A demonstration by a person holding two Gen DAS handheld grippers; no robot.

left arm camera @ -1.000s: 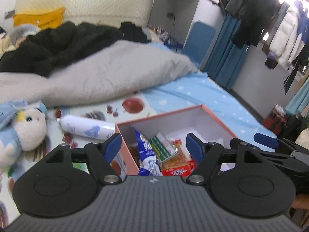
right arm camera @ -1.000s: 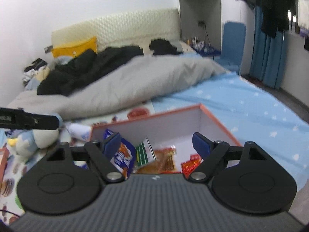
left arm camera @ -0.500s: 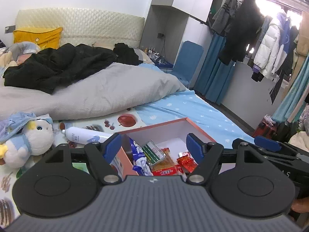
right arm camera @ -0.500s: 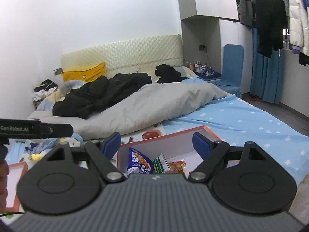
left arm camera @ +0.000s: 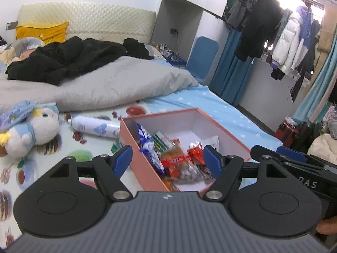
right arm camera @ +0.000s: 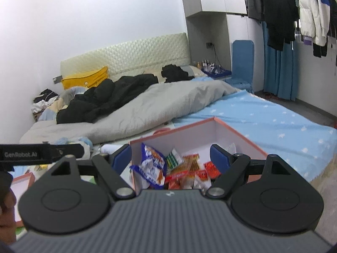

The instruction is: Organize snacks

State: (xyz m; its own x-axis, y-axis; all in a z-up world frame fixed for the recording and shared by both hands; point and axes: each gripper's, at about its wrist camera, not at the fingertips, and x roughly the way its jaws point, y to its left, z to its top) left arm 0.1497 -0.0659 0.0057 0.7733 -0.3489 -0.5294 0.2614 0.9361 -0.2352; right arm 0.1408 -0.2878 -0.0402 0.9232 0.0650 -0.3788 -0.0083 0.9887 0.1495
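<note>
A salmon-pink open box [left arm camera: 221, 127] with white inside sits on the bed and holds several snack packets: a blue-and-white bag [left arm camera: 149, 145], a green-and-white pack [left arm camera: 163, 140] and red and orange packets [left arm camera: 179, 160]. My left gripper [left arm camera: 167, 158] is open and empty, raised above the box's near end. My right gripper [right arm camera: 169, 158] is open and empty, also above the box [right arm camera: 238, 135]. The blue bag [right arm camera: 153, 164] stands at the box's left side in the right wrist view.
A white spray bottle [left arm camera: 94, 127] lies left of the box. A plush duck [left arm camera: 29, 130] lies further left. A grey duvet [left arm camera: 109, 84] and black clothes [left arm camera: 63, 61] cover the far bed. A second pink box part [right arm camera: 21, 181] shows at the left. Coats [left arm camera: 288, 42] hang at the right.
Both grippers have risen and pulled back from the box, so more of the room and the box's contents show. Both stay open and empty.
</note>
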